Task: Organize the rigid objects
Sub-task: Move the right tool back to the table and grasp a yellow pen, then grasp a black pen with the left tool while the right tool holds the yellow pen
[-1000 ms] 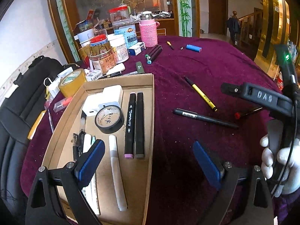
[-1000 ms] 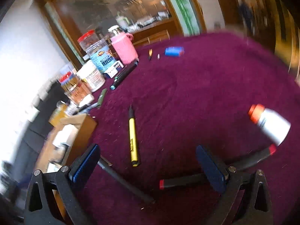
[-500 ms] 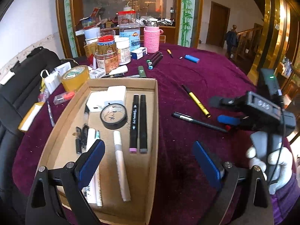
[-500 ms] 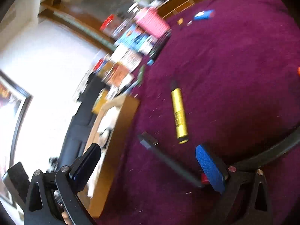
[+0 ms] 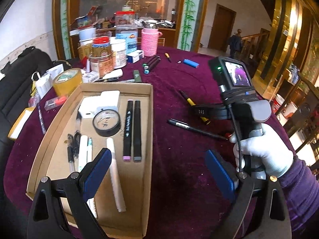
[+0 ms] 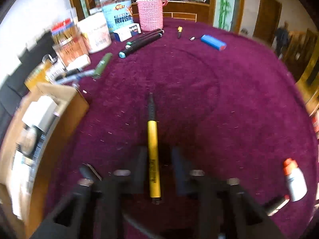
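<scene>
Right tool [image 6: 157, 169], angled down over the maroon desk [image 6: 219, 99], has its dark fingers [image 6: 139, 167] drawn in around a yellow-and-black pen [image 6: 153, 155] at bottom center of the right wrist view; jaws read closed on the pen's yellow barrel, tho motion blur hides the exact contact. Pen's black tip points up-frame, toward the pink knitted cup [image 6: 150, 12] at top.

In the left wrist view, a white-gloved right hand [image 5: 261, 151] w/ purple sleeve wraps the grey handle at right of frame, tool head tipped down onto the pen [image 5: 189, 100] at center right. Left tool [image 5: 157, 171] hangs at bottom of frame, blue pads [image 5: 97, 169] spread wide, nothing between them, one pad over the cardboard tray [image 5: 148, 135] and one over bare cloth. Tray, at left of frame, holds two black markers [image 5: 131, 131], a tape roll [image 5: 106, 122], white blocks & several pens. A black pen [image 5: 191, 128] lies loose on the cloth just right of the tray.
</scene>
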Demonstrator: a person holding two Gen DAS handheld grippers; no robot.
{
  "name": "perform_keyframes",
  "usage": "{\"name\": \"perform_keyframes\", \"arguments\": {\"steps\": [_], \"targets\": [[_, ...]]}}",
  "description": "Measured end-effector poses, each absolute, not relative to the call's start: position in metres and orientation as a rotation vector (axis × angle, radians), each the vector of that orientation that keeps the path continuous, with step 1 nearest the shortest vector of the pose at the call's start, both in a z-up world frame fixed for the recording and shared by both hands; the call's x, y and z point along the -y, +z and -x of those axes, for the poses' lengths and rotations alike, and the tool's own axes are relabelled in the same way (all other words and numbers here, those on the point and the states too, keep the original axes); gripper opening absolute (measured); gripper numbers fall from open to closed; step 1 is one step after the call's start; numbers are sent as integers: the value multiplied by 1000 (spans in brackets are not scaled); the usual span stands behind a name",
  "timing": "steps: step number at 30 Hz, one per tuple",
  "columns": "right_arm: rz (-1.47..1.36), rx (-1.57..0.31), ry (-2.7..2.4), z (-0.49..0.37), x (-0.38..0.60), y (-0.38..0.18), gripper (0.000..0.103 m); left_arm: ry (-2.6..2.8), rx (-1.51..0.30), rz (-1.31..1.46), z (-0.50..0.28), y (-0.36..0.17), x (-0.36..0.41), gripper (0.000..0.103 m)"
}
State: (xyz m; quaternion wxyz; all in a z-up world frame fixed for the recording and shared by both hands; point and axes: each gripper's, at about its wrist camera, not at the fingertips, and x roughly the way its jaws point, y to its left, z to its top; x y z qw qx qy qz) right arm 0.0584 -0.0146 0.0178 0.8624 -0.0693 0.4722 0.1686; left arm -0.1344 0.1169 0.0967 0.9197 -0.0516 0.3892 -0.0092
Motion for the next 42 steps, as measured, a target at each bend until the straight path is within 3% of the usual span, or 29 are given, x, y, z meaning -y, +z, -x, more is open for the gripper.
{"name": "perform_keyframes", "arguments": {"steps": [12,21,23,24,26,31,36,38,39,42], "targets": [[-135,-929,343,-33,131,14,10,-184,-980,259,83,71,-80,95],[-231,-955,382,-38,138,12,11,-80,-1062,207,18,37,-45,94],[-249,-959,386,-38,138,12,11,-65,-1084,217,5,27,-47,83],[-256,-961,388,-38,140,11,11,-72,-1103,209,-2,22,-45,64],[-266,-963,388,-38,141,10,11,-74,-1073,146,-8,23,-39,42],[-275,-968,386,-38,143,10,11,-103,-1071,77,-8,23,-35,19],[-269,-967,383,-38,142,10,11,-100,-1056,24,-6,22,-33,19],[-264,-966,382,-38,142,10,11,-90,-1044,-16,-7,22,-24,26],[-263,-965,381,-38,142,10,11,-93,-1035,-38,-6,21,-20,35],[-265,-964,382,-38,141,10,11,-77,-984,-96,-6,20,-10,36]]}}
